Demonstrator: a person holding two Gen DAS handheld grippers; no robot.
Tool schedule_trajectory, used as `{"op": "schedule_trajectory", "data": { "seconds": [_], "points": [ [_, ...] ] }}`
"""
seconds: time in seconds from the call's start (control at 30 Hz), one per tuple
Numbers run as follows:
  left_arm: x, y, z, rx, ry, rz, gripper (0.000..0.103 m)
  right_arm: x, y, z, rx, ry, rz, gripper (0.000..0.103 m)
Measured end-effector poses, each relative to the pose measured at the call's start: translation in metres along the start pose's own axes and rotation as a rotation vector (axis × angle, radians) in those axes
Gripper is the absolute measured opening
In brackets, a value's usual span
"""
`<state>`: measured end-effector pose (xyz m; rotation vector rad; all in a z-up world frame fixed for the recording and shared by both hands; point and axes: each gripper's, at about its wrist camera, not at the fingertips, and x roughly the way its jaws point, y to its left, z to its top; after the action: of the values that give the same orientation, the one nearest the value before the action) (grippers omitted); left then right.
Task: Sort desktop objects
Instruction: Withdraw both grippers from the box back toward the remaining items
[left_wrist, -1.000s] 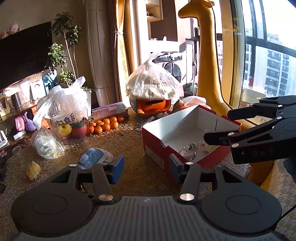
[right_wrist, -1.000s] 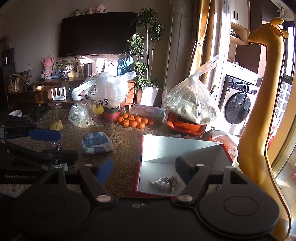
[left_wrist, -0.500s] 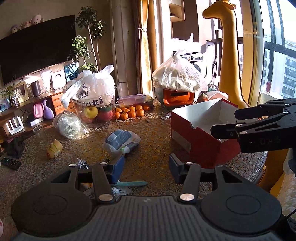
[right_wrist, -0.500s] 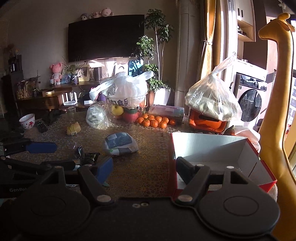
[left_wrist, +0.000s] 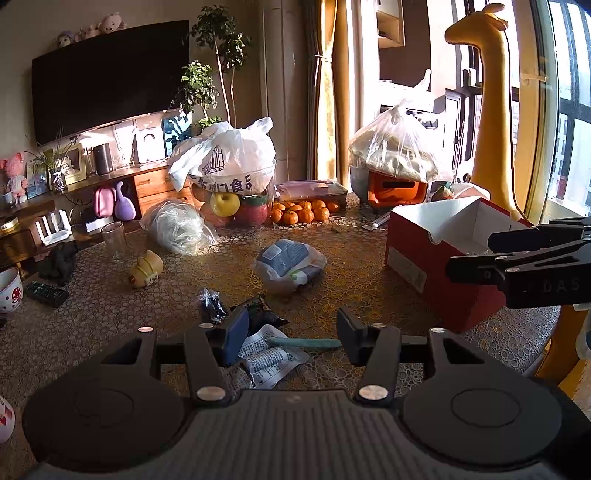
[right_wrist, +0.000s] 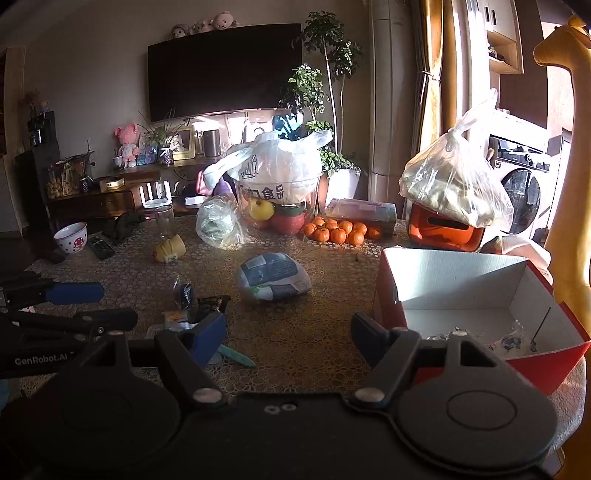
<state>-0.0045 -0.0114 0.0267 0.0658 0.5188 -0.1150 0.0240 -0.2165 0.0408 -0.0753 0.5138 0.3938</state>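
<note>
My left gripper (left_wrist: 291, 334) is open and empty, hovering over a small pile of litter: a printed white packet (left_wrist: 271, 360), a dark wrapper (left_wrist: 262, 314), a crinkled black bag (left_wrist: 210, 304) and a teal stick (left_wrist: 304, 342). My right gripper (right_wrist: 288, 336) is open and empty, just left of the red shoe box (right_wrist: 480, 291), which holds crumpled wrappers (right_wrist: 509, 338). The box also shows in the left wrist view (left_wrist: 436, 258). A blue-and-white pouch (left_wrist: 290, 264) lies mid-table.
A fruit bowl under a white bag (left_wrist: 229, 184), tangerines (left_wrist: 303, 212), a clear bag of greens (left_wrist: 177, 227), a glass (left_wrist: 112, 240), a yellow toy (left_wrist: 146, 267), a remote (left_wrist: 46, 293) and an orange pot under a bag (left_wrist: 395, 177) crowd the table's far side. A yellow giraffe (left_wrist: 491, 110) stands right.
Both grippers have swung left and pulled back from the red box toward the litter pile. Both stay open and empty.
</note>
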Motion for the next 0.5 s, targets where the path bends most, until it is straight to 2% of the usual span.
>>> {"op": "schedule_trajectory", "data": {
  "seconds": [0.37,0.43,0.5],
  "points": [
    [0.012,0.016,-0.013,0.008,0.024,0.001,0.051,0.021,0.010,-0.006,-0.014,0.041,0.031,0.075],
    [0.015,0.018,-0.015,0.009,0.029,-0.003,0.058,0.026,0.010,-0.008,-0.015,0.050,0.037,0.075],
    [0.017,0.019,-0.016,0.011,0.029,0.001,0.061,0.031,0.011,-0.010,-0.018,0.060,0.045,0.075]
  ]
}}
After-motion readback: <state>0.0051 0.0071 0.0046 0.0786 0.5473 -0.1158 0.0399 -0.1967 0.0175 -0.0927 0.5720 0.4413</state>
